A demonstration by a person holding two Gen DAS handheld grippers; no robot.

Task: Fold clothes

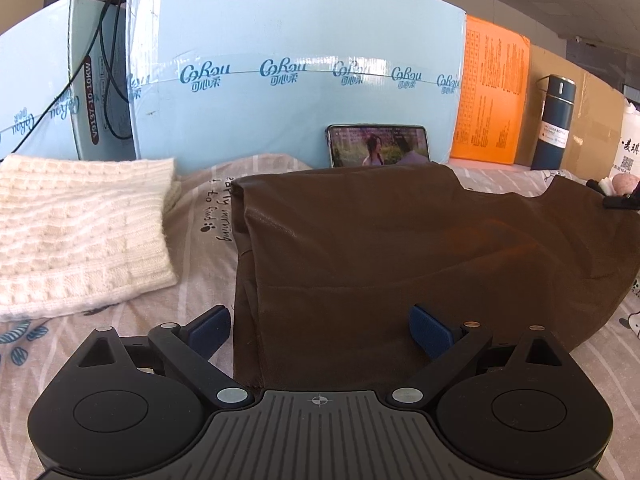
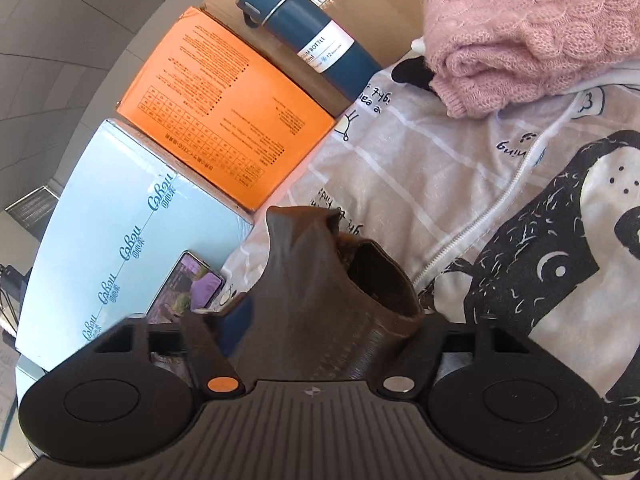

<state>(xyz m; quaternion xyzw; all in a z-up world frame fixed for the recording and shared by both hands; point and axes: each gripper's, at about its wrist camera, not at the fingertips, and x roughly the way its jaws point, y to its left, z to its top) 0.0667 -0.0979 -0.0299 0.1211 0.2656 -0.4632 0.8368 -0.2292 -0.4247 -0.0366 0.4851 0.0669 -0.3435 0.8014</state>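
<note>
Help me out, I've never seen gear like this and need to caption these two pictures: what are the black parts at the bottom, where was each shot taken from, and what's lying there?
No robot here: a person holds a two-finger claw in each hand, with a fisheye camera on each looking along its fingers. One picture is from the left claw, which is open over a brown garment lying on a printed bedsheet. The other is from the right claw, shut on a bunched part of that garment. Also there: a white knit, a pink knit, a phone leaning on a blue box, an orange box and a bottle.
</note>
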